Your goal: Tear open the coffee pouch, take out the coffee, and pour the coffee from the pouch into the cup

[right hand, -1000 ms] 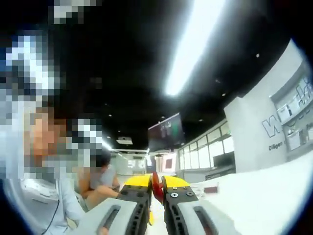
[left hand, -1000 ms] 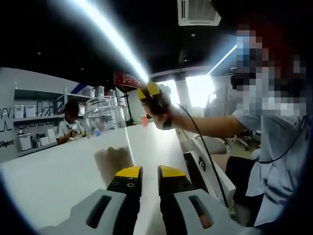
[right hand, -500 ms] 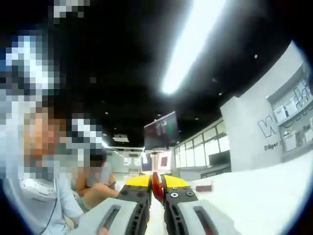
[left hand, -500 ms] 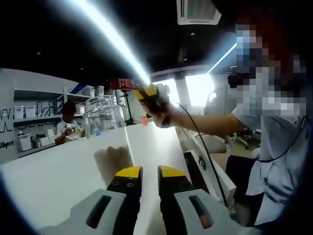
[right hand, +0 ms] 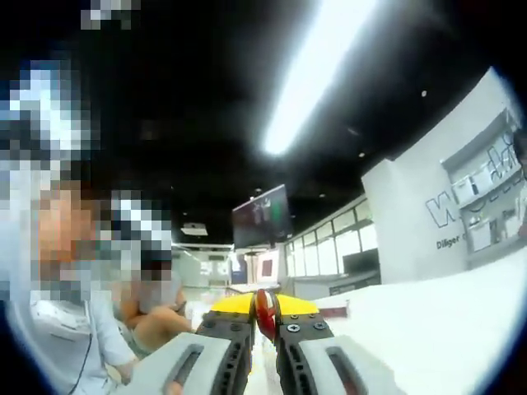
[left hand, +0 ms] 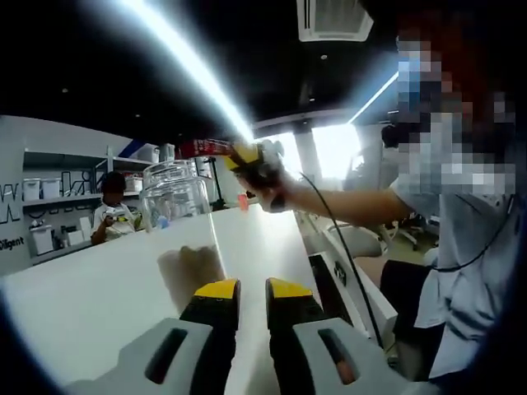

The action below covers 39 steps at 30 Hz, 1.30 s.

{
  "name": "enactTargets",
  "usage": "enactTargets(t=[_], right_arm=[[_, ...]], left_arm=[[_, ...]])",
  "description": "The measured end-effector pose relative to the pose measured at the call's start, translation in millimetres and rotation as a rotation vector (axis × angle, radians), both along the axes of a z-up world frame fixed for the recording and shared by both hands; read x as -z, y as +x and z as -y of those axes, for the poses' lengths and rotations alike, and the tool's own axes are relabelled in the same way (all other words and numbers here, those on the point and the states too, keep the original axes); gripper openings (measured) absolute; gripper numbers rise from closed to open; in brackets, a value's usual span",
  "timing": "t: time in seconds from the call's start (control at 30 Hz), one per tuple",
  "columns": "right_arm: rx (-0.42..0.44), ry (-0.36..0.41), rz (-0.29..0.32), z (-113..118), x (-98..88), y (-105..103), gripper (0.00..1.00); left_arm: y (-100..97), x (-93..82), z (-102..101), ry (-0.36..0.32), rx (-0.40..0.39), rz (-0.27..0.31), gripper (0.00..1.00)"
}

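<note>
The big white desk (left hand: 99, 288) is stretching out under the left gripper (left hand: 243, 290), whose jaws are sitting a little apart and holding nothing, and a clear glass cup (left hand: 174, 193) is standing on the desk farther back. The right gripper (right hand: 264, 306) is pinching the red coffee pouch (right hand: 263, 311) between its jaws, up in the air next to the cup's top, with its far end sticking out toward the cup. Blue writing is showing on the wall (right hand: 469, 222), but it is cut off and too blurry to read, and any words on the pouch are too small to make out.

Right tool (right hand: 264, 311) pinching red coffee pouch (right hand: 263, 313), white table (right hand: 428, 329), dark ceiling
</note>
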State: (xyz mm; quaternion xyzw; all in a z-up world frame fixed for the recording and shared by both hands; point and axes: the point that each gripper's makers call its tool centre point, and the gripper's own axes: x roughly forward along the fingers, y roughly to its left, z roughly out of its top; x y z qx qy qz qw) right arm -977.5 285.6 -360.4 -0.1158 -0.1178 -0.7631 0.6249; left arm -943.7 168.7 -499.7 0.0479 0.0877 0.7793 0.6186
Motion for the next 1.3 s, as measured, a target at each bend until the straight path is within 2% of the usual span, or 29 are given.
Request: enactTargets(t=[0.23,0.3,0.33,0.77,1.0,1.2,1.3], right_arm=[[0.018,0.025,0.002,3.5,0.3,-6.8,0.09],[0.018,0.033,0.043,7.9,4.5,-10.8,0.09],[0.027,0.044,0.044,10.0,6.2,-14.3,0.09],[0.054,0.049,0.041,15.1,6.2,-19.5,0.09],[0.064,0.023,0.087,16.7,1.3,-31.2,0.09],[0.061,0.008,0.084,16.7,-5.5,-28.1,0.09],[0.061,0.044,0.067,17.2,-2.9,-23.2,0.09]], left_arm=[[0.5,0.3,-0.2,-0.001,0.002,-0.001,0.15],[0.5,0.3,-0.2,-0.002,0.003,-0.002,0.15],[0.5,0.3,-0.1,-0.001,0.003,-0.002,0.15],[3.6,0.3,-0.9,-0.001,0.009,-0.007,0.15],[4.0,-2.3,-0.4,0.01,0.015,-0.015,0.15],[4.8,-1.9,-1.0,0.01,0.022,-0.009,0.15],[4.9,-0.8,-1.6,0.005,0.021,-0.008,0.15]])
